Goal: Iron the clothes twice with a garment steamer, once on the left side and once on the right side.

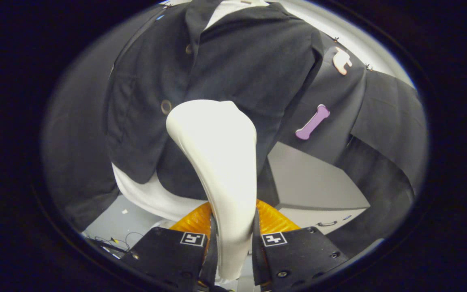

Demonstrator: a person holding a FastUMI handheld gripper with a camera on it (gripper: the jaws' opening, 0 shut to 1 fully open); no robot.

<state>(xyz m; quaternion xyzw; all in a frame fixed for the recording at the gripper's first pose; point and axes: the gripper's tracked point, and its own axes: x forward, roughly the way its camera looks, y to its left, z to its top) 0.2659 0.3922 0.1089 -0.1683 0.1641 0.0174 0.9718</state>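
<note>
The dark navy buttoned fabric jacket is hanging over a white undershirt just beyond the claw, looking fairly smooth. The white curved plastic garment steamer is being gripped by its handle, both fingers pressing, head facing the jacket's lower front. Judging by this, a pass is under way; the next move calls for a steady stroke along one side.
</note>
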